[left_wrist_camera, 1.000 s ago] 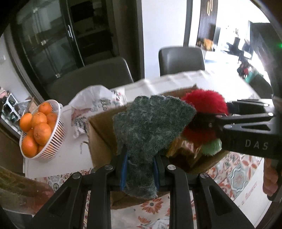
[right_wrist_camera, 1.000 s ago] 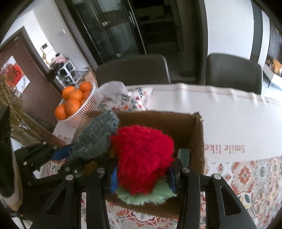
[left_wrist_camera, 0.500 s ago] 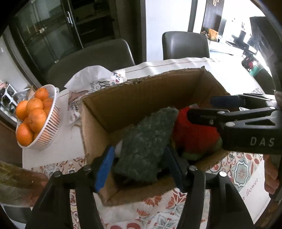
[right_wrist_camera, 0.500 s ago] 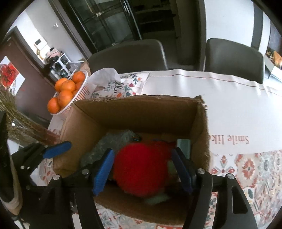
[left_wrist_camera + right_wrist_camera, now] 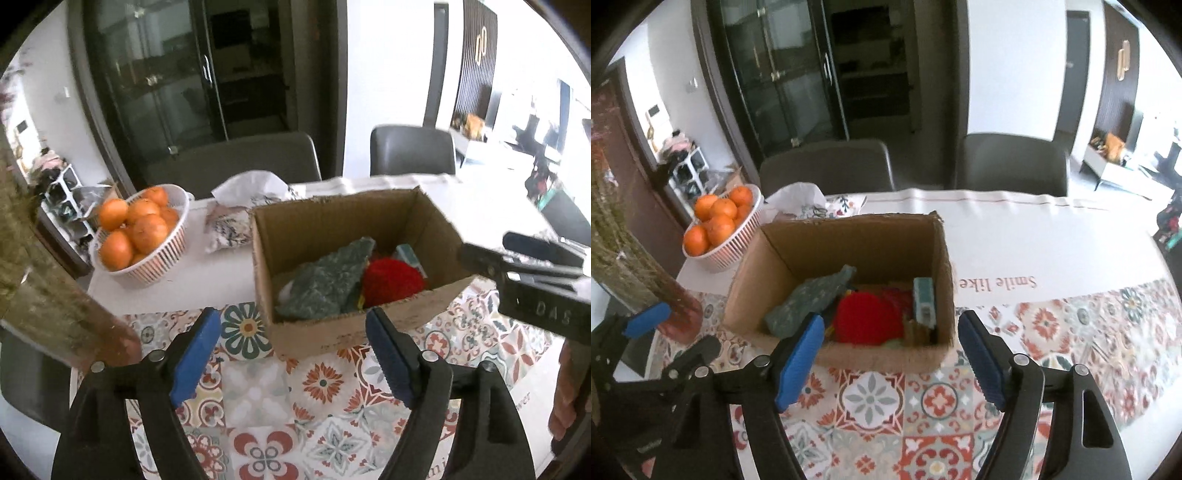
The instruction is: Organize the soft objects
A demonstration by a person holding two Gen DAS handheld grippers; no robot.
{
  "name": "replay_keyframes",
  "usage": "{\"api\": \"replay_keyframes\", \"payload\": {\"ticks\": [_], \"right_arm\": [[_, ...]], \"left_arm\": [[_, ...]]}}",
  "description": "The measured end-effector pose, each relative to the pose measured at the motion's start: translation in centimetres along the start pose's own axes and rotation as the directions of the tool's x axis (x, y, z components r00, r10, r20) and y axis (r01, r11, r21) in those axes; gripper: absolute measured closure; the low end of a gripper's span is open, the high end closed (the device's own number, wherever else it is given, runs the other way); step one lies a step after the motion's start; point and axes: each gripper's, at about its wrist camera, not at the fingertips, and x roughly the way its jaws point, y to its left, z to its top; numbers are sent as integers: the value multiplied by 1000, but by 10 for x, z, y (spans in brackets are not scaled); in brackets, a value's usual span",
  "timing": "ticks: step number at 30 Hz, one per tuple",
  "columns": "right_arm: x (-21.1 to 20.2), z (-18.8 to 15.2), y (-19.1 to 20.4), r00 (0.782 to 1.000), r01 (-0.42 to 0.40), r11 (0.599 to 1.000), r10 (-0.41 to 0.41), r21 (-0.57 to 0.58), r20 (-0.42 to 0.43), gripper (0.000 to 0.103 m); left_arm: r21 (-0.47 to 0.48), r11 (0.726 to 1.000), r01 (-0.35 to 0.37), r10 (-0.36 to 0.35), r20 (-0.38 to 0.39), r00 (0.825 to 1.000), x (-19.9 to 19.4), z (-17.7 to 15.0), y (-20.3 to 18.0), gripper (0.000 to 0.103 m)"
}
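An open cardboard box [image 5: 317, 225] [image 5: 849, 236] stands on the patterned tablecloth. Inside lie a dark green fuzzy cloth [image 5: 328, 280] [image 5: 812, 299] and a red fluffy toy [image 5: 391, 282] [image 5: 871, 317], with a teal item [image 5: 923, 301] against the right wall. My left gripper [image 5: 291, 350] hovers above and in front of the box, its jaws opening with nothing between them. My right gripper [image 5: 890, 347] is likewise drawn back in front of the box, jaws opening and empty. The right gripper [image 5: 535, 280] also shows at the right in the left wrist view.
A white basket of oranges [image 5: 140, 236] [image 5: 720, 225] sits left of the box, with a crumpled white bag [image 5: 247, 195] behind it. A vase with dried stems [image 5: 635, 266] stands at the near left. Two grey chairs [image 5: 827, 166] line the table's far side.
Both grippers let go of the green cloth and the red toy, which now lie in the box. Both pulled back and up from the box with jaws spread wider.
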Motion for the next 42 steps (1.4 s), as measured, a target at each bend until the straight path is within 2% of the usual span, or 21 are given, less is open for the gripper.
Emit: {"api": "replay_keyframes", "payload": {"ticks": [4,11,15,20,30,42], "right_arm": [[-35,-25,6,998,37,999,-37,16,57,23],[-84,-63,17,984,104,994,-108,34,141,17],[-107,-80,22,979,111,993,-116,35,167,17],[-133,-99,29,975,99,995,-101,21,200,17],[-188,-140,24,958,90,996,-82,-16,273,12],[-240,-197,9,958,67,997,-56,-28,280,10]], "left_arm": [[-22,1000,3,-1,84,996,-35,-18,6,10],[1,1000,0,0,170,985,-78,-46,8,6],[-3,1000,1,0,205,979,-100,-60,7,5],[-23,1000,-17,23,277,961,-137,-78,7,1],[-64,997,-31,49,310,949,-190,-121,-13,0],[-87,996,-36,63,332,941,-238,-179,-42,0]]}}
